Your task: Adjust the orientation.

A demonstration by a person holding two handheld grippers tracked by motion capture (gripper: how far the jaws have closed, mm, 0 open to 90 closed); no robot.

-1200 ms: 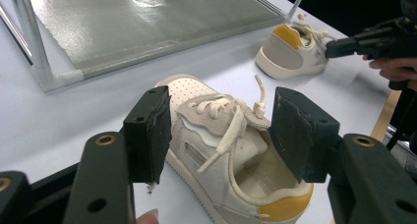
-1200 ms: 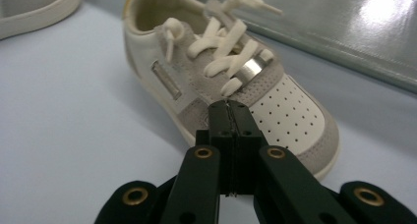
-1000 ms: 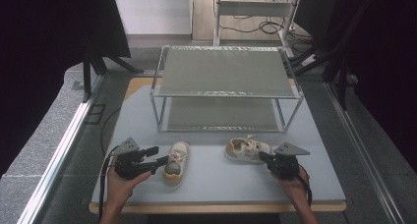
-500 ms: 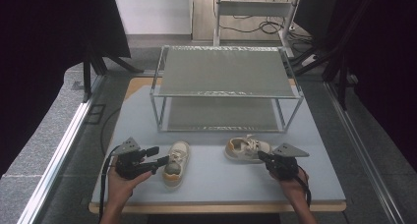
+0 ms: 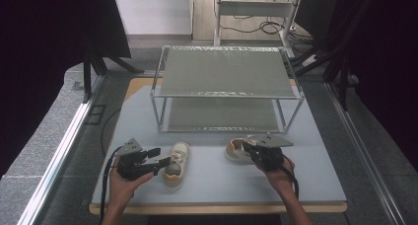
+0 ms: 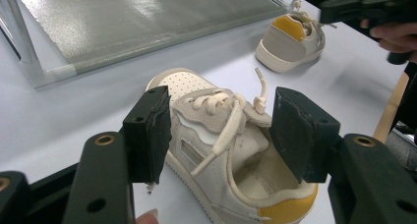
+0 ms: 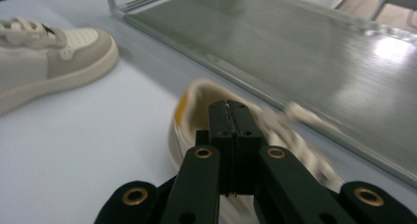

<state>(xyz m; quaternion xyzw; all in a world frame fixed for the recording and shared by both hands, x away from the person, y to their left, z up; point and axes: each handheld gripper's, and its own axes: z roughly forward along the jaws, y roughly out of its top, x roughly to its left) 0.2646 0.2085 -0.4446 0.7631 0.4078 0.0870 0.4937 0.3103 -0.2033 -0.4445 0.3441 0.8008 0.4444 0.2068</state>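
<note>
Both shoes sit near the table's front edge, none on the rack (image 5: 226,82) yet. Left gripper (image 6: 221,130) gapes around the left shoe (image 5: 176,157); right gripper (image 7: 230,111) looks clamped on the right shoe (image 5: 237,150).

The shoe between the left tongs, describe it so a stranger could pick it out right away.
Start at the metal two-shelf rack on the grey table; two small cream sneakers lie in front of it. The left sneaker, toe toward the rack, sits between the open left tongs, while the right sneaker lies sideways at the shut right tongs.
</note>
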